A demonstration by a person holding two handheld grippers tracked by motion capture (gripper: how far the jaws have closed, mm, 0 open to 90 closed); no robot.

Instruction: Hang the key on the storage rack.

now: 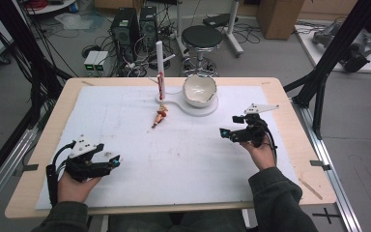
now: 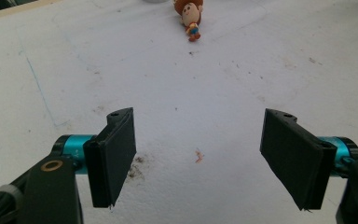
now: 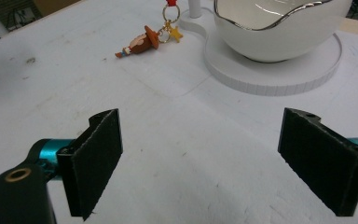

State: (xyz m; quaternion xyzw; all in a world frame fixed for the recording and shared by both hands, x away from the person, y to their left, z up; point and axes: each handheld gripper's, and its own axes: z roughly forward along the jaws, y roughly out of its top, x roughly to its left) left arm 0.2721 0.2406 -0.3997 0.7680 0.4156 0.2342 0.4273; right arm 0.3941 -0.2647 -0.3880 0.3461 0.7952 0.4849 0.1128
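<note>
- A small cowboy figure keychain (image 1: 160, 117) lies flat beside the white stand (image 1: 193, 104).
- A white bowl (image 1: 199, 90) with a wavy rim sits upright on the stand.

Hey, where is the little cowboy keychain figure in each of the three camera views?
High view: keychain figure lies at table centre, near the post's foot.
Left gripper view: keychain figure at top centre, partly cropped.
Right gripper view: keychain figure upper left, left of the white bowl.
Shared landmark: the figure's brown hat.

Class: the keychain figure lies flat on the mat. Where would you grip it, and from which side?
Probably grip the figure across its narrow body from above, jaws either side. It lies flat with its ring toward the post, so approach from the open near side.
</note>
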